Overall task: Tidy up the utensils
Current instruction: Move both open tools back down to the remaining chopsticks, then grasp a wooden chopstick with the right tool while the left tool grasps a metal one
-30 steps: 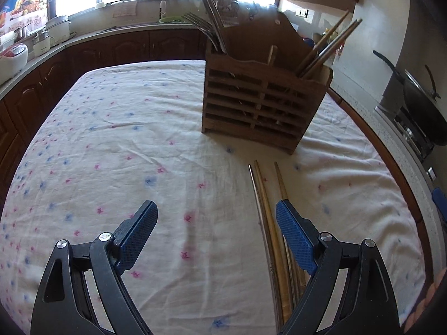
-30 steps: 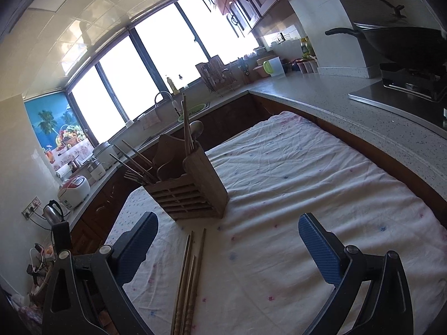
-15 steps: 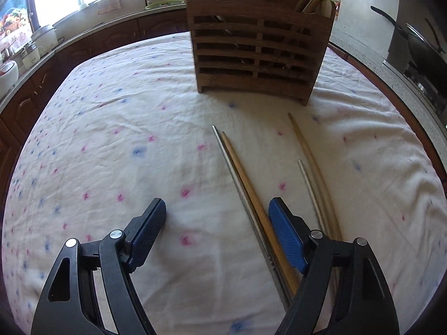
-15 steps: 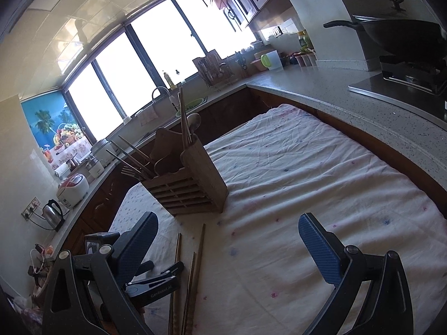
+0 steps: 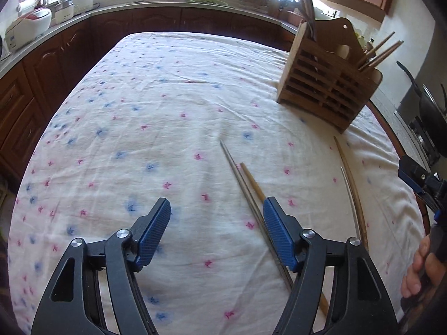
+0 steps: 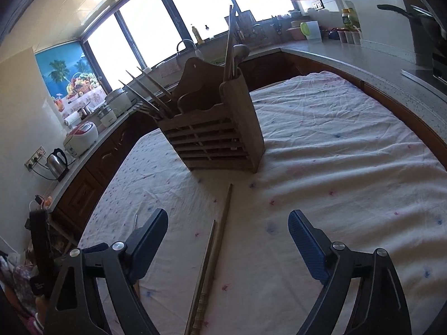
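Now both claws, left (image 5: 216,230) and right (image 6: 227,244), hang spread and empty over chopsticks (image 6: 220,223) lying flat on the table (image 5: 167,97) near the holder (image 6: 220,136), where thin, paired sticks could roll or slip free.

You are looking at a white cloth (image 5: 156,128) scattered with small pink and blue flower prints, covering the table. The left gripper (image 5: 216,231) is showing textured blue pads (image 5: 155,233) on black arms. A silver-grey chopstick (image 5: 243,184) is lying beside a tan wooden chopstick (image 5: 252,180). The slatted utensil holder (image 6: 220,136) is showing brown wood, and the cabinets (image 5: 47,72) are appearing dark reddish brown.
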{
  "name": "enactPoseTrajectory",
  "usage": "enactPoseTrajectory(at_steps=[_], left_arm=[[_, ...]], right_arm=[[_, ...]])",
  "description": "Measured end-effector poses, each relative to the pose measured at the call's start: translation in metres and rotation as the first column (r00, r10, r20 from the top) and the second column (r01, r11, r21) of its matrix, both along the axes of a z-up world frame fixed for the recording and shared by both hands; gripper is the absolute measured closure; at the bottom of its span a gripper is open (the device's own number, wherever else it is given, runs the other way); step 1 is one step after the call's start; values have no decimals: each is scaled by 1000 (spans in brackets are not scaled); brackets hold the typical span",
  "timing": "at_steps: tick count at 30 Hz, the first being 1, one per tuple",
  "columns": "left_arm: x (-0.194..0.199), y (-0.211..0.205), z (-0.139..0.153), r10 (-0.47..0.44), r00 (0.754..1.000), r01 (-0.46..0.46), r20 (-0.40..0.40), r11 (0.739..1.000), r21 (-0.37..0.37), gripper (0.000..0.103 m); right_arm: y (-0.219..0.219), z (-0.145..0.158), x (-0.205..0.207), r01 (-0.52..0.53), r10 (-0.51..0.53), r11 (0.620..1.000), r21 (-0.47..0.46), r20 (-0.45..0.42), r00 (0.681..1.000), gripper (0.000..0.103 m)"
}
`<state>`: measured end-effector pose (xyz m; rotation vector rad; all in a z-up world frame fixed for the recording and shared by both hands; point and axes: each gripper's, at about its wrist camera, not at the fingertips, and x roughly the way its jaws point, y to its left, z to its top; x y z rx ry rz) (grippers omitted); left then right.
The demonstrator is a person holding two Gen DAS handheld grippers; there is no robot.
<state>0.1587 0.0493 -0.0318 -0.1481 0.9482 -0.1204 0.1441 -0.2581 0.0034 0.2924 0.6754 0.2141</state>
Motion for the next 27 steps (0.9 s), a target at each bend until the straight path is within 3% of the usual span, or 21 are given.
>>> enactPoseTrajectory(at_steps=[2,3,6,13,15,19,22,27], left_arm=[[10,3,-3,15,1000,-15,-25,1000,-13,53],[15,2,-6,16,999,-17,-35,1000,-22,55],[27,-4,-6,12,999,-13,-35,999,-30,56],[43,-19,-10,-11,1000,13,-24,998,65,66],[47,-22,-11,-22,1000,23,-10,997,76,67],[58,-30,-11,-58,998,58,-2,997,54,77],[61,-37,-10,-71,997,71,-5,994,85,77],[54,-17,-9,-8,999,8,-46,1000,14,77]], right_arm=[[9,-5,11,-16,16,999,-32,-23,1000,35],[13,-8,17,-25,23,999,-43,-35,999,43],[23,-18,35,-55,49,995,-81,-82,995,51],[37,-36,67,-96,66,979,-180,-161,985,65],[40,-44,76,-99,61,974,-201,-190,980,73],[49,-44,84,-104,57,962,-253,-186,981,76],[58,-45,91,-111,60,951,-288,-180,982,80],[62,-46,93,-119,67,944,-309,-176,982,82]])
